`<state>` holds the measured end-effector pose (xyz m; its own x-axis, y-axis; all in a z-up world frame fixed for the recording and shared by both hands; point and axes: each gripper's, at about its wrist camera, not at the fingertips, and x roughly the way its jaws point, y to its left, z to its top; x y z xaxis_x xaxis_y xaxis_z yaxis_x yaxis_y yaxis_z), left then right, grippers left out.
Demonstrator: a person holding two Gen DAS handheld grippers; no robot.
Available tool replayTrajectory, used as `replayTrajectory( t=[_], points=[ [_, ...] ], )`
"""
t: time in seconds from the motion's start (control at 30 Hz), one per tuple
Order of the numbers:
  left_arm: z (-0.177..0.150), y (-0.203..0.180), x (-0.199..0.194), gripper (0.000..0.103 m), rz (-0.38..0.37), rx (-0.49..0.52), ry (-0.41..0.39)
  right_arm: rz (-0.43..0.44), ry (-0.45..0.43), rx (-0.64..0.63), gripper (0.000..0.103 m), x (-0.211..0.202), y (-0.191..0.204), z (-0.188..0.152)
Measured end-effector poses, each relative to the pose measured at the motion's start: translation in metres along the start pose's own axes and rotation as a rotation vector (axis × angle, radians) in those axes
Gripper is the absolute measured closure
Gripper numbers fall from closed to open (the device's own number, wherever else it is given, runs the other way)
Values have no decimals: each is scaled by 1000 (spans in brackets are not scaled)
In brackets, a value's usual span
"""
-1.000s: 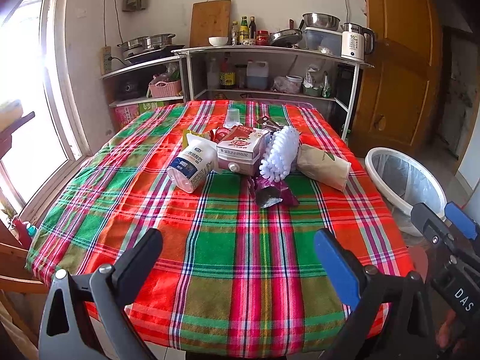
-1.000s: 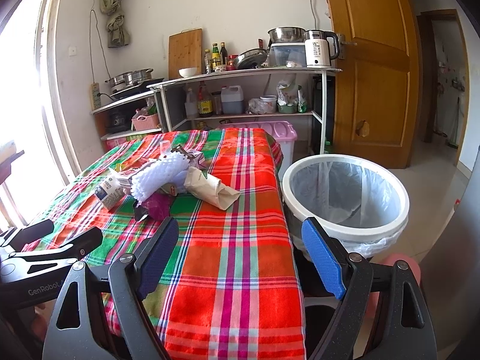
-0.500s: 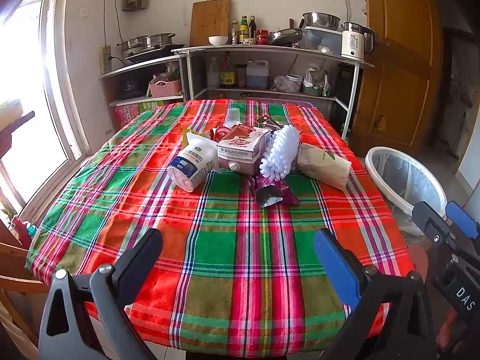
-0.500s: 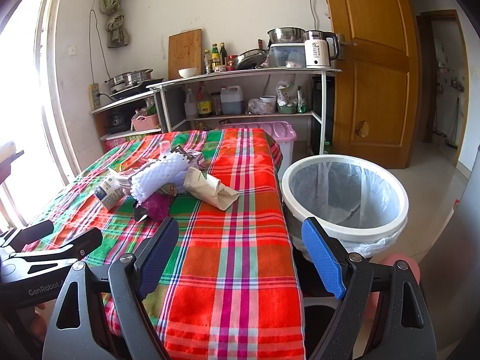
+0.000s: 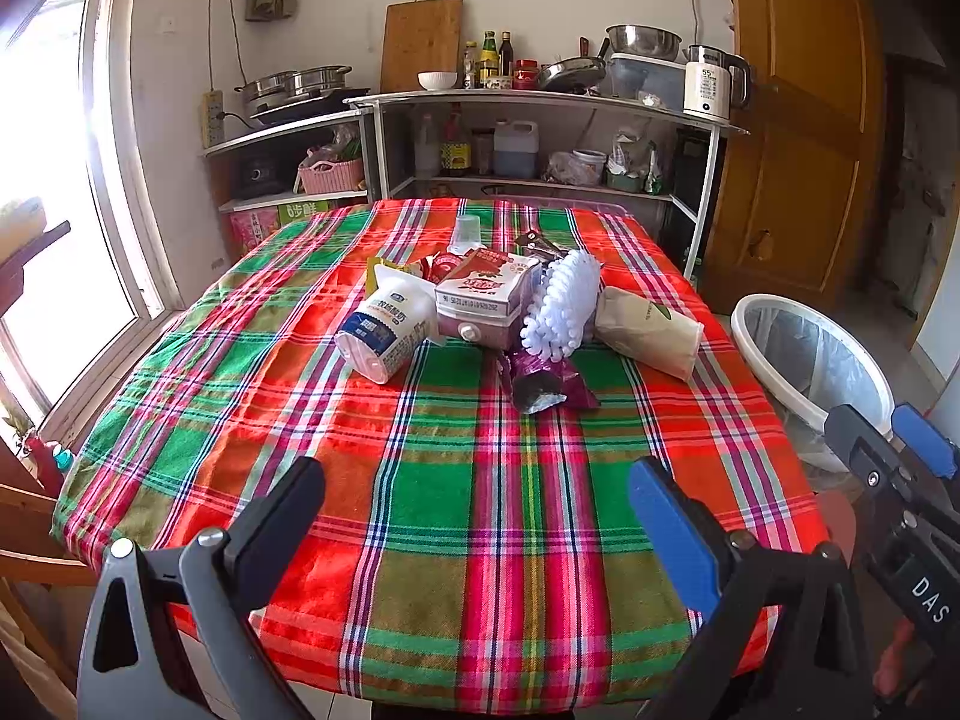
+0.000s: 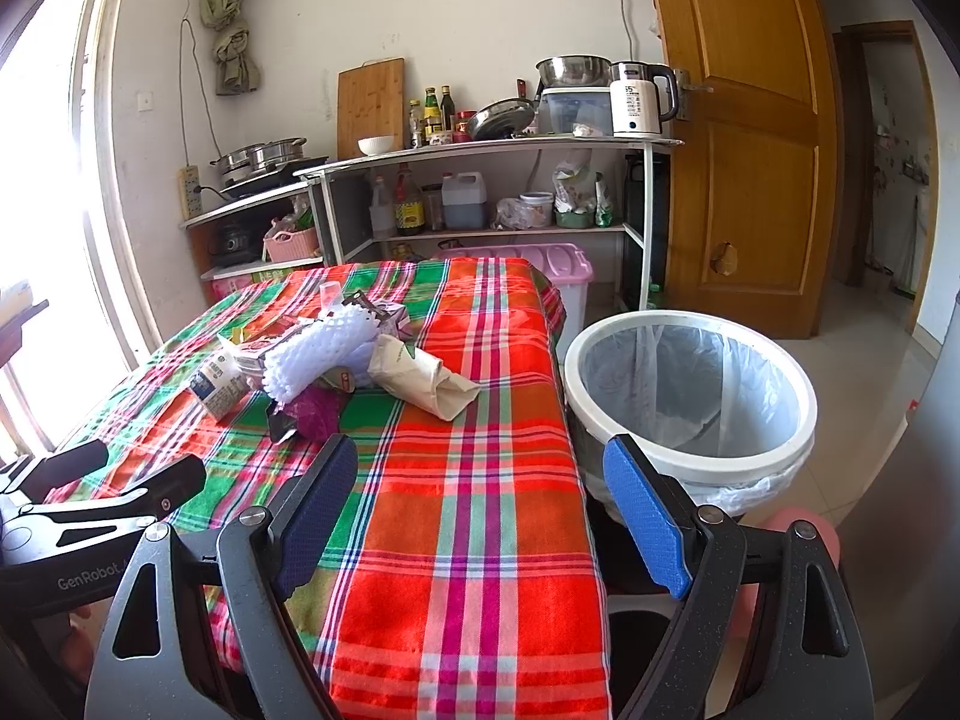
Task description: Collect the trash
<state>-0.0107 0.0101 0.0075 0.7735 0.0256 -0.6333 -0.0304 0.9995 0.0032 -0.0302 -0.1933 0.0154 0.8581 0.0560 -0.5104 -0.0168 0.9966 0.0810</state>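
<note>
1. Left wrist view: the left gripper (image 5: 477, 510) hangs above the near edge of the plaid table (image 5: 420, 540), fingers spread wide with nothing between them. The trash sits in a cluster well ahead at mid-table: a white yogurt bottle (image 5: 387, 324) lying on its side, a milk carton (image 5: 486, 297) touching it, a white foam net (image 5: 564, 306), a purple wrapper (image 5: 543, 381) nearest the gripper, and a brown paper bag (image 5: 651, 324) on the right. To start well, I would take the purple wrapper first, coming in low and pinching its crumpled body.

2. Right wrist view: the right gripper (image 6: 480, 516) is likewise wide open and empty, over the table's right near corner. The lined bin (image 6: 690, 384) stands on the floor just beside that edge, apparently empty. The paper bag (image 6: 420, 378) is this side's closest piece; gripping it across its narrow middle should keep it from unrolling.
</note>
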Motion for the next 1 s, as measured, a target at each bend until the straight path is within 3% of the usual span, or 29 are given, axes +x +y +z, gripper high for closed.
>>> replayTrajectory(
  t=[0.53,0.77,1.0],
  points=[
    [4,10,14,1,-22,4,15,12,8,-4,18,11,-1,3],
    [19,54,44,1,-32,-70,48,66,12,-98,18,44,2,25],
    [33,93,74,4,-56,-108,77,166,93,-215,18,96,17,39]
  ],
)
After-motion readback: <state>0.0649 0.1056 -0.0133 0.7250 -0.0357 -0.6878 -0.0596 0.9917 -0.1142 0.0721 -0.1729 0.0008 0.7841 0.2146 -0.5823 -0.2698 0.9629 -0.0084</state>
